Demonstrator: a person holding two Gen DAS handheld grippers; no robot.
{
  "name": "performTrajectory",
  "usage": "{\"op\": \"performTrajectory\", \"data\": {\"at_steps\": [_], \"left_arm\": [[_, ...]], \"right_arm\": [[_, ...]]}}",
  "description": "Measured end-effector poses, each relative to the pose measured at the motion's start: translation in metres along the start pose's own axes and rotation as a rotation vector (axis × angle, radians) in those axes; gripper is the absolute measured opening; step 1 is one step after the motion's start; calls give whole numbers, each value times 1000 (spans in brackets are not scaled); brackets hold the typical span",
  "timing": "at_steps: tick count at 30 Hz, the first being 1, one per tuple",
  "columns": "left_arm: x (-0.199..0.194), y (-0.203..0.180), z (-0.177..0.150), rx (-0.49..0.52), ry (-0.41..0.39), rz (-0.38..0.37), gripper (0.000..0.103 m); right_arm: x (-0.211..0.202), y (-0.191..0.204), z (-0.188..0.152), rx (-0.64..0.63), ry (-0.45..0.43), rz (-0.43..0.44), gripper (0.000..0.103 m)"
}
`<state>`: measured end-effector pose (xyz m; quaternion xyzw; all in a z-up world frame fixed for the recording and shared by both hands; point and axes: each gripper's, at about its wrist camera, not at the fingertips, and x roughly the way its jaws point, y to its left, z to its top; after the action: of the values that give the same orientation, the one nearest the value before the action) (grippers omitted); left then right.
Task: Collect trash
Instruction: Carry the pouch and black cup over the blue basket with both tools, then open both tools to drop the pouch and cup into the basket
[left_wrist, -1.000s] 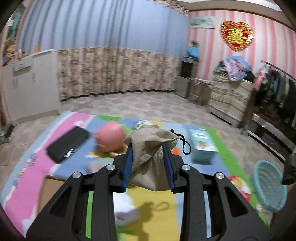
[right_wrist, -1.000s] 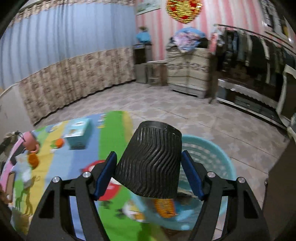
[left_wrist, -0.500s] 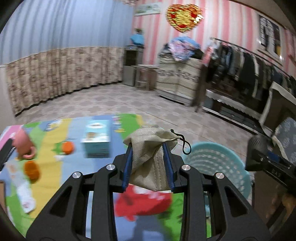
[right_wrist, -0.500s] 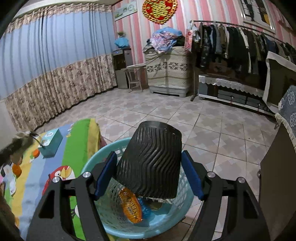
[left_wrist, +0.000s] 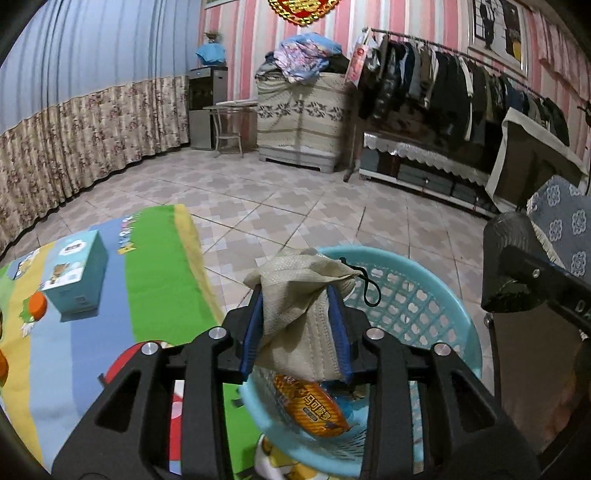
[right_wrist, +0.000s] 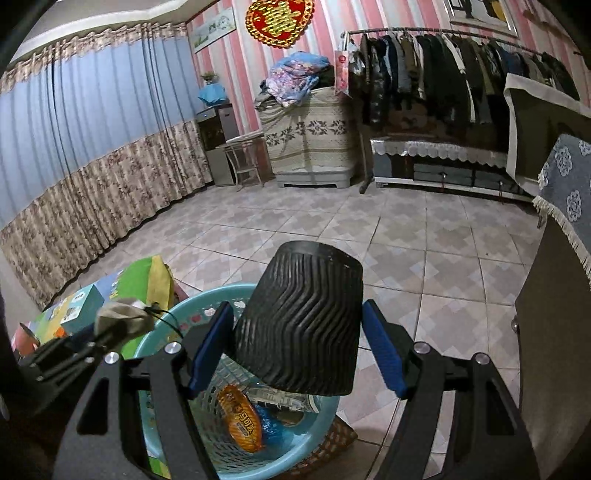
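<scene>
Together, the two wrist views look down at a round light-blue plastic lattice basket (left_wrist: 424, 295) standing on a tiled floor.

Seen from the left wrist, the left gripper (left_wrist: 297, 328) hangs over the basket's near rim with a crumpled beige face mask (left_wrist: 303, 314) between its blue pads. Its jaws have just been opening, yet the mask stays lodged between them, its black ear loop dangling over the basket. Below it, inside the basket, lies an orange snack wrapper (left_wrist: 314, 406). At the right edge only the dark side of the right gripper's load shows.

Seen from the right wrist, the right gripper (right_wrist: 295, 347) stands above the same basket (right_wrist: 177, 317) with a black ribbed paper cup (right_wrist: 303, 321) held upside down between its widely spread blue pads, which sit against the cup's sides. This view adds a blue crumpled wrapper (right_wrist: 271, 428) beside the orange one (right_wrist: 240, 417), and shows the left gripper (right_wrist: 110, 328) from the side at the basket's left rim.

Left of the basket, a colourful cartoon play mat (left_wrist: 159, 266) covers the floor, with a light-blue cardboard box (left_wrist: 74, 269) on it. Beige patterned tiles (right_wrist: 369, 221) stretch to a blue and floral curtain (right_wrist: 92, 147), pink striped walls, a covered cabinet piled with clothes (right_wrist: 310, 144) and a rack of dark garments (right_wrist: 443, 74).
</scene>
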<state>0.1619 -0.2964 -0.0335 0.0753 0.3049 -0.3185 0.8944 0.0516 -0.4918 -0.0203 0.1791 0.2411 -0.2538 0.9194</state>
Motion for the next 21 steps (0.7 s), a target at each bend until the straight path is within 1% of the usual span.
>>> {"op": "performTrajectory", "data": {"at_steps": [2,6,8,10,11,12,15,17,19,21], "left_arm": [[4,-2,3,4,11,-13,43],[1,-1,6,9,-3,14,53],[-2,5,8,-9,-13,34,62],[-6,15,10,-36,-17,36,68],[-6,17,10,-42,-13,35,70],[-6,20,11,-45,-9,36,70],[-11,26,12,-41,-21,66,72],[-18,32,13,-46,-39,85,79],[-24,39,12,-56,-60,110,84],[-29,45,12,-60,-70,127,85]], "right_arm": [[2,-3,-2,5,8,1,71],[6,2,-5,-10,29,2,71],[8,4,-7,-19,36,3,71],[8,9,-8,-26,40,6,71],[8,10,-8,-28,41,7,71],[8,12,-8,-33,42,10,71],[8,16,-8,-48,44,12,71],[9,19,-9,-56,47,11,71],[13,22,-11,-60,54,13,71],[16,27,-12,-67,57,13,71]]}}
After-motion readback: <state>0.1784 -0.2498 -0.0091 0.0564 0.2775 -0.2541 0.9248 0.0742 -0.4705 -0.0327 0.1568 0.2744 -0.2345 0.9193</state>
